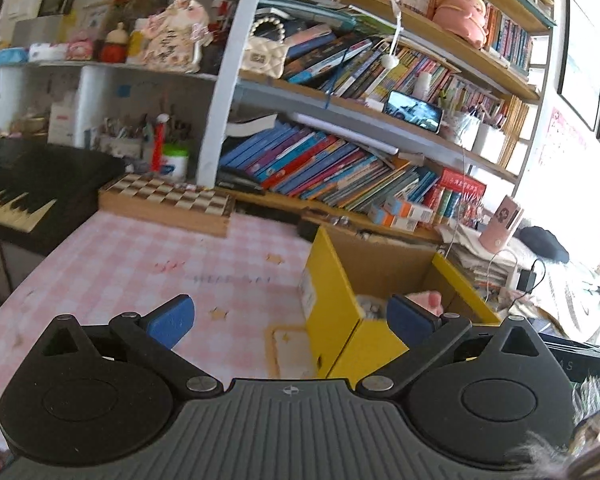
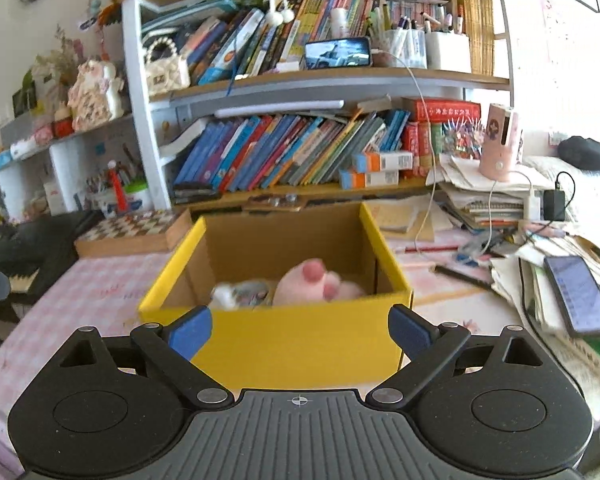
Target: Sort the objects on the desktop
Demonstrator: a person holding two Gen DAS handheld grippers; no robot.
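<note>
One pink checked table (image 2: 100,280) runs under both claws, and on it stands one yellow cardboard box (image 2: 292,344), open at the top. It sits straight ahead of the right claw (image 2: 300,332), whose two blue fingers are spread wide with nothing between them but the box's near wall. The left claw (image 1: 290,320) is likewise spread and empty; the same box (image 1: 332,292) lies ahead and to its right, one corner turned toward it.

Inside the box lie two things: one pink plush toy (image 2: 320,284), lying beyond the near wall, and just left of it a white, patterned item (image 2: 240,294) too blurred to name. The left view shows only a sliver of the plush (image 1: 430,300) past its right finger.

Beyond the box to its left lies one wooden chessboard case (image 2: 134,232). The left view alone shows one piano keyboard's keys (image 1: 12,204) plainly, far left of that claw. The right view alone shows one phone (image 2: 578,296) lying on a paper stack, off to the right of its claw.
</note>
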